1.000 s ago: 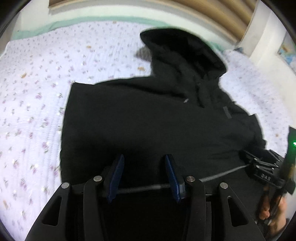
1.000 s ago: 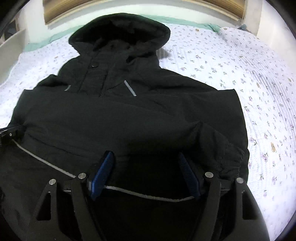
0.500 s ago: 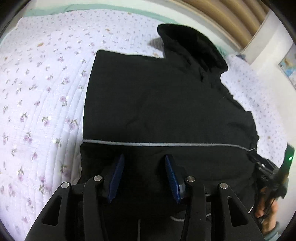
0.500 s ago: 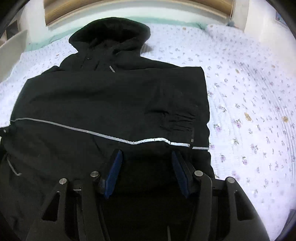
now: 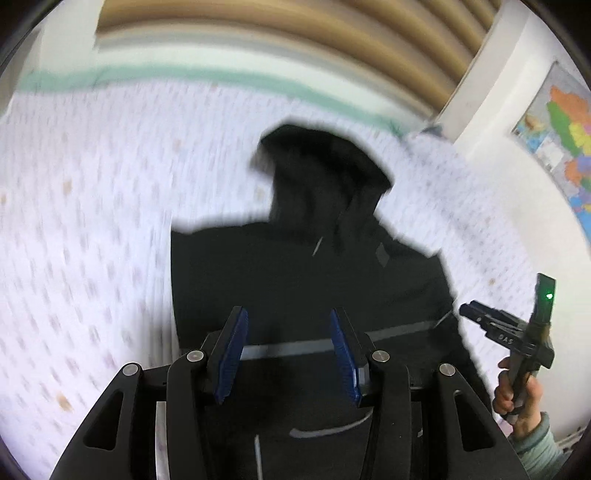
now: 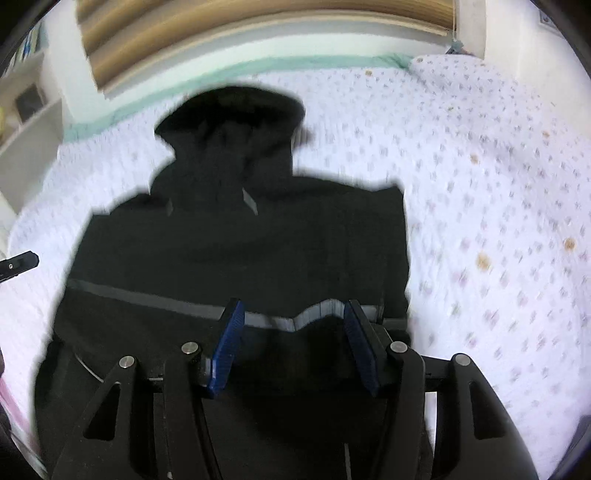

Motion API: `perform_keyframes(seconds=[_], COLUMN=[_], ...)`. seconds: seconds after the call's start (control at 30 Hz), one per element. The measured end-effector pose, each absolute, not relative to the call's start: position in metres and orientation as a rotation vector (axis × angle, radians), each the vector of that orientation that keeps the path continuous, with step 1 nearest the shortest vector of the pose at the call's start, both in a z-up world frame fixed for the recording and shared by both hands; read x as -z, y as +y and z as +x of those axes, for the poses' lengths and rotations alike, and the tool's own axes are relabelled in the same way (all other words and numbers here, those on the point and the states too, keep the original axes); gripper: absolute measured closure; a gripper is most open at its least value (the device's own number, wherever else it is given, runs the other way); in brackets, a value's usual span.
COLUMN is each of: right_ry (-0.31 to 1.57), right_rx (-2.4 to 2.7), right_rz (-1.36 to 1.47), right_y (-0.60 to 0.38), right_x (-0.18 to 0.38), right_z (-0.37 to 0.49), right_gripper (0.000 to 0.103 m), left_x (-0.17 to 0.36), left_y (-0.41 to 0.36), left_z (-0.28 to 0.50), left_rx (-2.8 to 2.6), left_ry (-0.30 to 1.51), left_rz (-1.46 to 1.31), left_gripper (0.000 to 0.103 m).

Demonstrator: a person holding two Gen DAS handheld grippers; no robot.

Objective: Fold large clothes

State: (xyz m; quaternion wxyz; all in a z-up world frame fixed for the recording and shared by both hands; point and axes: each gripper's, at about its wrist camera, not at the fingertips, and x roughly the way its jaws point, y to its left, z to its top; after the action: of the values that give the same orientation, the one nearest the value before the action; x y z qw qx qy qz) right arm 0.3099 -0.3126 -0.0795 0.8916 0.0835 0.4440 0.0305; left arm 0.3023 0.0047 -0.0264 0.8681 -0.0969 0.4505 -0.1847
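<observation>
Both views motion-blurred. Left gripper (image 5: 288,341) spread wide, nothing between its blue pads, above the near part of the black hooded jacket (image 5: 306,280). Right gripper (image 6: 293,345) likewise spread, empty, over the grey reflective stripe (image 6: 147,301). Jacket lies folded on the floral bedspread (image 6: 498,229), hood (image 6: 232,118) at the far end toward the wooden headboard (image 6: 258,26).

R tongs (image 6: 291,341) spread wide, nothing between the blue pads (image 6: 226,349). Black hooded jacket (image 6: 236,251) lies folded on the floral bedspread (image 6: 498,221) just ahead of & under them; grey reflective stripe (image 6: 147,299) runs across btwn the pads. Hood (image 6: 232,114) farthest ahead. Other tongs' tip (image 6: 16,264) at far left.
</observation>
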Motion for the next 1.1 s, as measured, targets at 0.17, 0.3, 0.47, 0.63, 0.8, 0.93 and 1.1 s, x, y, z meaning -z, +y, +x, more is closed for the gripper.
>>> perform_keyframes(seconds=[0.17, 0.3, 0.47, 0.63, 0.8, 0.93, 1.1], right_ry=[0.887, 0.843, 0.88, 0.952, 1.04, 1.094, 1.025], right_rx=[-0.056, -0.06, -0.047, -0.058, -0.049, -0.045, -0.026], right_rz=[0.182, 0.203, 0.257, 0.267, 0.254, 0.26, 0.269], right_y=[-0.319, -0.328, -0.345, -0.336, -0.33, -0.326, -0.333], right_x=[-0.007, -0.051, -0.047, 0.0, 0.068, 0.11, 0.107], right_z=[0.359, 0.401, 0.459, 0.535, 0.603, 0.635, 0.642], right_gripper=[0.043, 0.043, 0.043, 0.043, 0.043, 0.05, 0.098], left_x=[-0.042, -0.061, -0.033, 0.021, 0.085, 0.12, 0.111], left_y=[-0.012, -0.027, -0.055, -0.068, -0.081, -0.087, -0.034], left_z=[0.356, 0.404, 0.485, 0.552, 0.604, 0.633, 0.633], left_rx=[0.367, 0.36, 0.328, 0.268, 0.247, 0.186, 0.287], left_ry=[0.919, 0.895, 0.951, 1.009, 1.084, 1.1, 1.067], left_rz=[-0.166, -0.169, -0.1, -0.044, -0.01, -0.004, -0.337], left_gripper=[0.056, 0.056, 0.056, 0.056, 0.056, 0.063, 0.092])
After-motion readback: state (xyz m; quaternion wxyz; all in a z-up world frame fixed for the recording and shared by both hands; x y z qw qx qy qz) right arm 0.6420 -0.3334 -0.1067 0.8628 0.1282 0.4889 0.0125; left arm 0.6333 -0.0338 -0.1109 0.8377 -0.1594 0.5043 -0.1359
